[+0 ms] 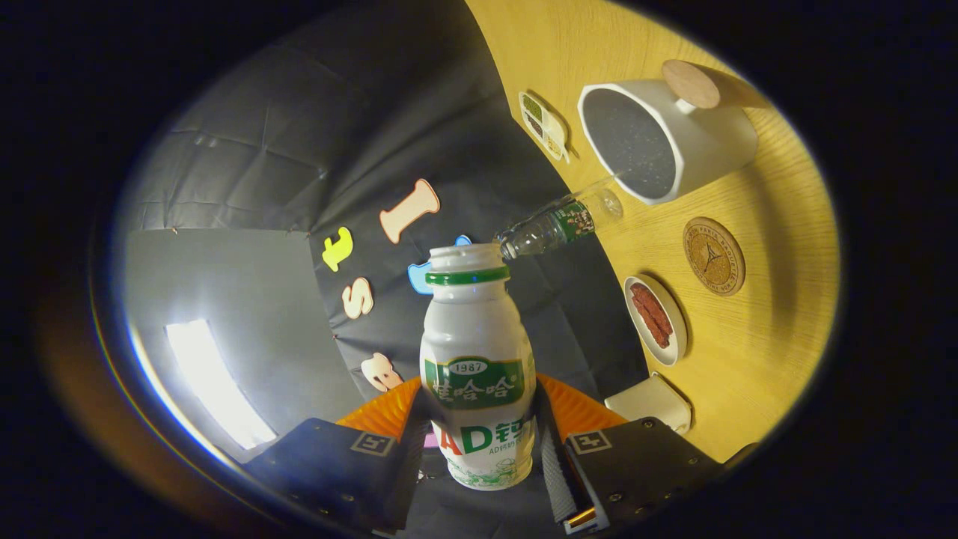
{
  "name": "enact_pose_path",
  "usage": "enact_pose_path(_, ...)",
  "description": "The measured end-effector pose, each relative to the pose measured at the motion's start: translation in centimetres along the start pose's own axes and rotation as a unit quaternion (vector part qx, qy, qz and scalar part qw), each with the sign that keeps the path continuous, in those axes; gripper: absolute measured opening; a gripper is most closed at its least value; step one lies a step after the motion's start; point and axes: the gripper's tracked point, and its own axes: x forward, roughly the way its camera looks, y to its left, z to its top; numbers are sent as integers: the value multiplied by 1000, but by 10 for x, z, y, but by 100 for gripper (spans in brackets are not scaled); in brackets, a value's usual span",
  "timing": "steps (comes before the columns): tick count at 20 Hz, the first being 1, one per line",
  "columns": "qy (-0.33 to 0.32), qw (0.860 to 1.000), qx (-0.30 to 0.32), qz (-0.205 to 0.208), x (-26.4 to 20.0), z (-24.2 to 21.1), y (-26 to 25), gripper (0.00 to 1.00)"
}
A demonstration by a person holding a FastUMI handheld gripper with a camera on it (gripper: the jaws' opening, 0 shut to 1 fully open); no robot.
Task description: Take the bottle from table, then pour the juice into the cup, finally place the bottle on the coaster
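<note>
Tongs gripping the bottle, one finger pressed on each side of its lower body, label facing the camera. Bottle is white with a green neck ring and open mouth, no cap on it, pointing away along the fingers. The whole view is rolled hard: the desk runs up the right side like a wall and the booth's black cloth wall sits left of it, so the tongs are tipped well over sideways with the bottle lifted clear of the desk surface. A bright ceiling light panel shows at lower left. Cup, white with a dark speckled inside and a round wooden-ended handle, stands on the desk far beyond the bottle's mouth and to the right, opening facing this way. Coaster, round cork, lies near the cup on bare desk, well apart from the bottle. A clear plastic water bottle with a green label stands between bottle mouth and cup. Small plate with red strips just beside the coaster; a little tray with compartments beside the cup; a white box near the right finger.
</note>
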Motion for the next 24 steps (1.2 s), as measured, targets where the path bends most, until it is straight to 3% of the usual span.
enact_pose_path(13, -19, 999, 42, 2, 0, 15, 6, 69)
enact_pose_path(24, -49, 993, 102, 27, 1, 32, 13, 69)
